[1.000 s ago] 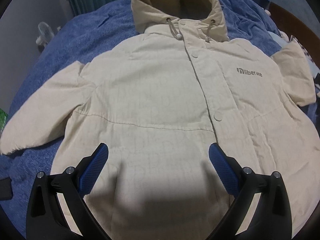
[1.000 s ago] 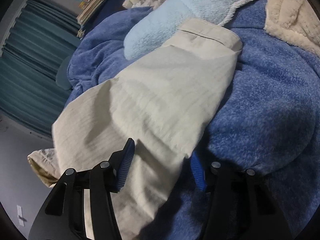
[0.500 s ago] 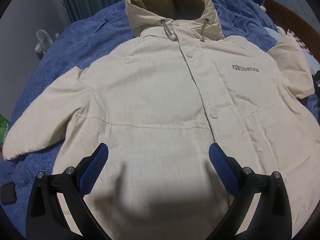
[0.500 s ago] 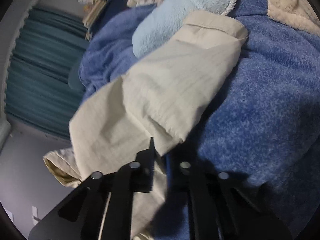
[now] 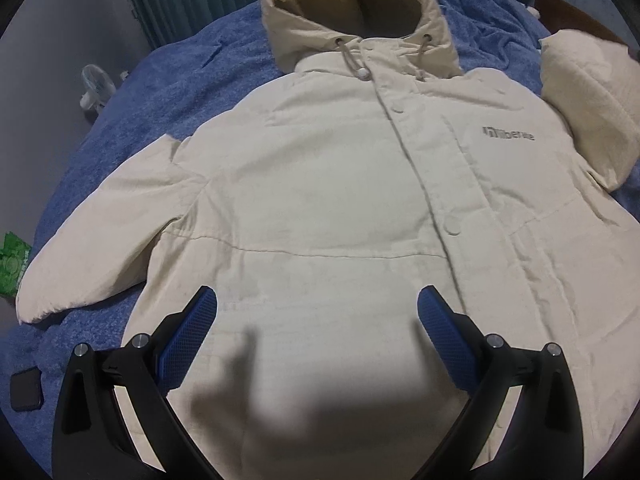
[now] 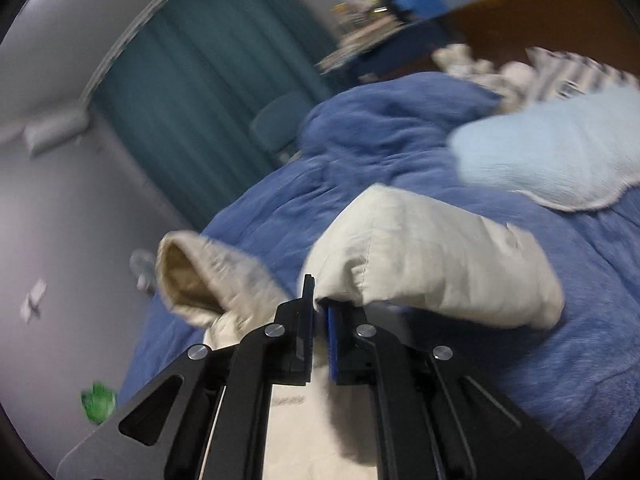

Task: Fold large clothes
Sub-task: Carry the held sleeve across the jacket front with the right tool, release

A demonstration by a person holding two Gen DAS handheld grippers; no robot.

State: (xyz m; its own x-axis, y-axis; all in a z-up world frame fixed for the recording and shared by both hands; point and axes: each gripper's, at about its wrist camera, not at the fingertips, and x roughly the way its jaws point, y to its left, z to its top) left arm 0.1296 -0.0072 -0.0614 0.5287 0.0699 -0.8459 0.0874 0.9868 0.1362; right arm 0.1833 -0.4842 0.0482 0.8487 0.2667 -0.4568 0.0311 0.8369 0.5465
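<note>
A cream hooded jacket (image 5: 328, 184) lies front-up on a blue blanket (image 5: 172, 96), hood (image 5: 352, 4) at the far end, one sleeve (image 5: 96, 236) stretched out to the left. My left gripper (image 5: 316, 320) is open and empty, hovering over the jacket's lower front. My right gripper (image 6: 319, 312) is shut on the edge of the jacket's other sleeve (image 6: 432, 264) and holds it lifted above the blanket (image 6: 552, 360); this raised sleeve also shows at the right of the left wrist view (image 5: 592, 96). The hood (image 6: 200, 276) shows left of the right gripper.
A light blue fleece (image 6: 552, 156) lies on the bed beyond the lifted sleeve. Teal curtains (image 6: 208, 88) hang behind. A small fan (image 5: 94, 88), a green packet (image 5: 12, 264) and a black object (image 5: 26, 392) sit off the bed's left side.
My right gripper closed on the sleeve edge and lifted it up and toward the jacket body; its view swung upward. My left gripper stayed open over the lower front.
</note>
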